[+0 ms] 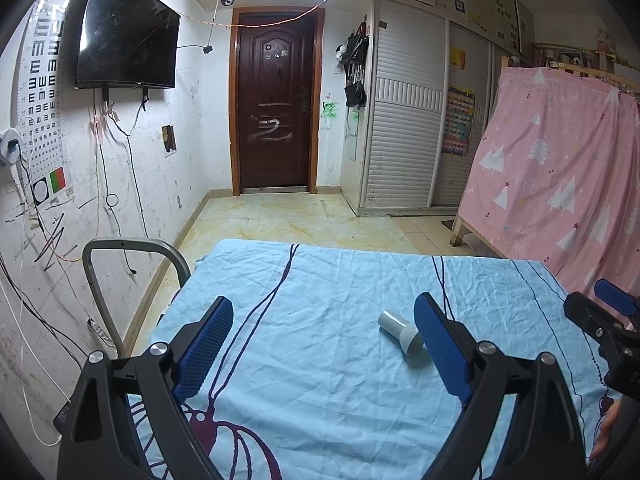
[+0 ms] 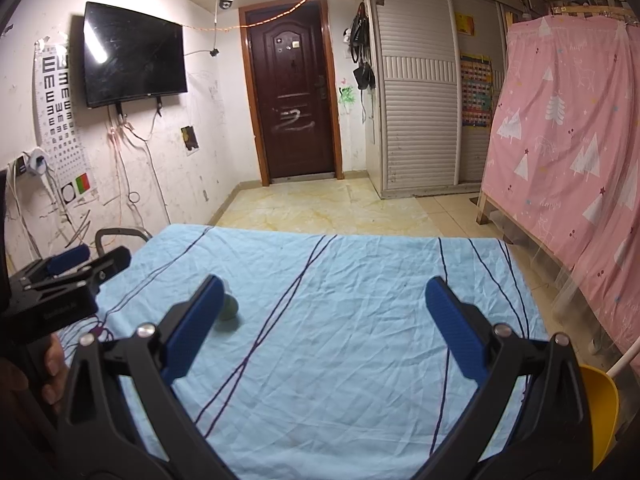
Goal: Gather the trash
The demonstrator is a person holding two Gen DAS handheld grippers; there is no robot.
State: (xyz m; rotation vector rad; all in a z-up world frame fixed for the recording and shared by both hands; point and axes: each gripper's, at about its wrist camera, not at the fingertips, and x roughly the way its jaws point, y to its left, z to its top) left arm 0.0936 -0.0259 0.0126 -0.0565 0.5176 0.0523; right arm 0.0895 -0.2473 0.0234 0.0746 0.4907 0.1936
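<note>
The left gripper (image 1: 322, 346), black-framed with blue, grid-textured rubber pads, stands wide open over a table draped in a wrinkled light-blue cloth (image 1: 320, 288) crossed by thin dark purple lines; nothing is between its pads. A small pale grey-white paper cup (image 1: 400, 333), cylindrical and smooth, lies on its side on the cloth just inside the right finger (image 1: 440, 344), close beside that pad but not gripped, with its wider end partly behind the pad. The left finger (image 1: 206, 346) is well apart from the cup, above bare creased fabric. The right gripper (image 2: 324, 324) is likewise spread wide and holds nothing, its pads of the same dimpled blue rubber on black jointed arms with silver rivets. In the right wrist view the same cup (image 2: 230, 307) shows only as a rounded pale end peeking from behind the left finger (image 2: 196, 328), on its outer side. Beyond the right finger (image 2: 456, 330), at the table's lower right edge, a yellow smooth plastic bin (image 2: 600, 404) curves into view. Ahead of both sets of fingertips, past the table's far edge, glossy beige tiles lead to a dark brown panelled wooden door (image 1: 276, 100).
</note>
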